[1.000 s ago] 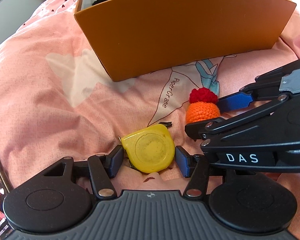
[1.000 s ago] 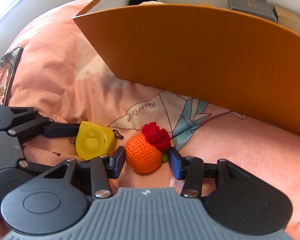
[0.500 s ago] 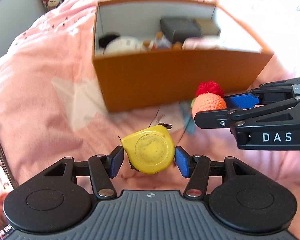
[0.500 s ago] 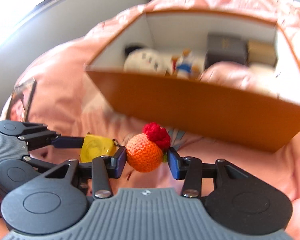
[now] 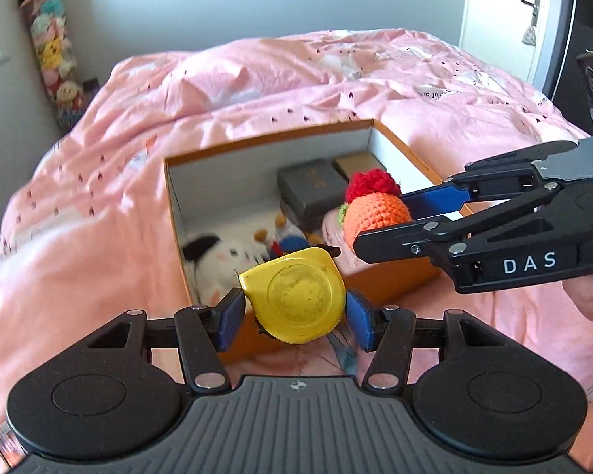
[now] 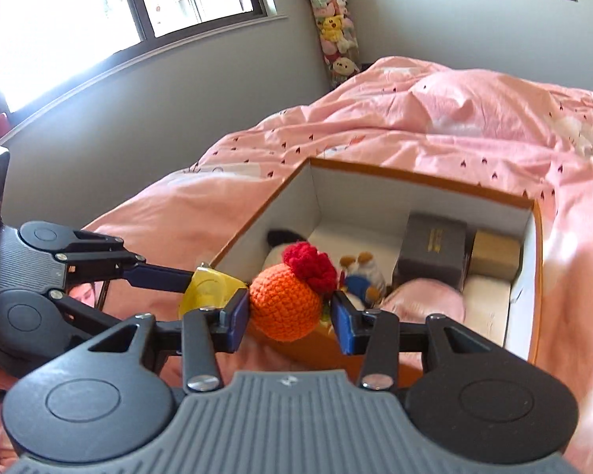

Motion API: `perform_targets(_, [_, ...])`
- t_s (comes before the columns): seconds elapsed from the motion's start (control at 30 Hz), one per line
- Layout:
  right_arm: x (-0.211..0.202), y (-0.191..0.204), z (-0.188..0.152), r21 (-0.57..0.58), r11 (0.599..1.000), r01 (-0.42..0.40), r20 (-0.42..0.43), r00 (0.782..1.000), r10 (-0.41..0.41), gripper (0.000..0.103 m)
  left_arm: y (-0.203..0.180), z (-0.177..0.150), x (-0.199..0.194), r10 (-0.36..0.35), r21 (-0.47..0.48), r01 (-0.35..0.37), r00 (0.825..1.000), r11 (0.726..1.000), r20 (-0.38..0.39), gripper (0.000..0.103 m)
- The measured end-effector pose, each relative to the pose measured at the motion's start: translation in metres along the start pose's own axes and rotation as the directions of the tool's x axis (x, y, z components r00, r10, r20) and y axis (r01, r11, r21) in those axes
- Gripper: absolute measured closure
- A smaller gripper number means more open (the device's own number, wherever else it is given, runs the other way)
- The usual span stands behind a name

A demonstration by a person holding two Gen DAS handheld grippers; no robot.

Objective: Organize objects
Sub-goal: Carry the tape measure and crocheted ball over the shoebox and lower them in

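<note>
The round orange crocheted ball with a red woolly tuft (image 6: pixel 286 302) sits low and centre in my right wrist view, pinched between the blue pads of my right gripper (image 6: pixel 290 314), in front of the near wall of the open orange cardboard box with white inner walls (image 6: pixel 527 280). The flat yellow plastic tape measure case (image 5: pixel 294 300) sits low and centre in my left wrist view, clamped across its edges by my left gripper (image 5: pixel 292 314), and it too hangs before the box's near wall.

My worry is the ball: it is soft and round, so I judge it could squirm out of the pads if I tilt or jolt, and land on the pink heart-printed bedcover (image 5: pixel 99 181) short of the box. The tape measure is hard and smooth-sided; a slack grip could let it pivot and drop. My two tools are close together, so one could knock the other's load on the way in. The box floor is already crowded with a white and black plush toy (image 5: pixel 213 254), a small duck figure (image 6: pixel 361 274) and a dark grey box (image 6: pixel 431 251), so either piece may land on something and roll.

My left jaws stand fairly wide around the case; my right jaws stand narrower, closed on the ball.
</note>
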State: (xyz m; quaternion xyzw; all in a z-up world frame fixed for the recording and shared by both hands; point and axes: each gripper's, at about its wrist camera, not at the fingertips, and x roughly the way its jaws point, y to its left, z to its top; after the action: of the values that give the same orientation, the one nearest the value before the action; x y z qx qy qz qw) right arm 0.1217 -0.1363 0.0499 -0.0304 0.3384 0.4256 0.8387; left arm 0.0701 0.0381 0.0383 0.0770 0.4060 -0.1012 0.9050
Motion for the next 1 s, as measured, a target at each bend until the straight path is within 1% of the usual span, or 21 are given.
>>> perform_targets(0.07, [0.005, -0.003, 0.011, -0.014, 1.000, 0.015, 0.006, 1.000, -0.015, 0.056, 0.008, 0.015, 0.014, 0.002, 0.042, -0.001, 1.000, 0.999, -0.003, 0.039])
perform_targets(0.1, [0.010, -0.006, 0.016, -0.018, 1.000, 0.018, 0.001, 1.000, -0.018, 0.056, 0.012, 0.019, 0.013, 0.005, 0.068, -0.005, 1.000, 0.998, -0.004, 0.039])
perform_targets(0.17, [0.019, -0.012, 0.026, -0.029, 0.999, 0.019, -0.011, 1.000, -0.019, 0.056, 0.018, 0.033, 0.019, 0.025, 0.150, -0.024, 1.000, 0.988, -0.009, 0.039])
perform_targets(0.23, [0.029, -0.016, 0.033, -0.059, 0.998, 0.025, -0.026, 0.999, -0.027, 0.056, 0.022, 0.045, 0.027, 0.050, 0.227, -0.044, 0.998, 0.973, -0.022, 0.039])
perform_targets(0.33, [0.049, -0.020, 0.043, -0.095, 0.995, 0.034, -0.050, 0.998, -0.039, 0.056, 0.023, 0.060, 0.047, 0.080, 0.305, -0.059, 0.995, 0.950, -0.056, 0.039])
perform_targets(0.53, [0.080, -0.021, 0.050, -0.181, 0.982, 0.060, -0.080, 0.994, -0.076, 0.056, 0.017, 0.065, 0.080, 0.117, 0.452, -0.065, 0.989, 0.889, -0.086, 0.039])
perform_targets(0.63, [0.092, -0.021, 0.053, -0.244, 0.967, 0.074, -0.087, 0.991, -0.098, 0.056, 0.019, 0.065, 0.092, 0.133, 0.493, -0.062, 0.985, 0.868, -0.110, 0.039])
perform_targets(0.73, [0.103, -0.022, 0.057, -0.296, 0.951, 0.088, -0.098, 0.988, -0.122, 0.056, 0.020, 0.065, 0.099, 0.145, 0.543, -0.058, 0.982, 0.838, -0.118, 0.039])
perform_targets(0.87, [0.118, -0.029, 0.062, -0.322, 0.943, 0.088, -0.117, 0.984, -0.132, 0.056, 0.023, 0.067, 0.109, 0.159, 0.575, -0.058, 0.979, 0.816, -0.126, 0.039])
perform_targets(1.0, [0.131, -0.033, 0.064, -0.332, 0.940, 0.080, -0.131, 0.983, -0.129, 0.056, 0.028, 0.070, 0.120, 0.166, 0.589, -0.056, 0.977, 0.806, -0.134, 0.039])
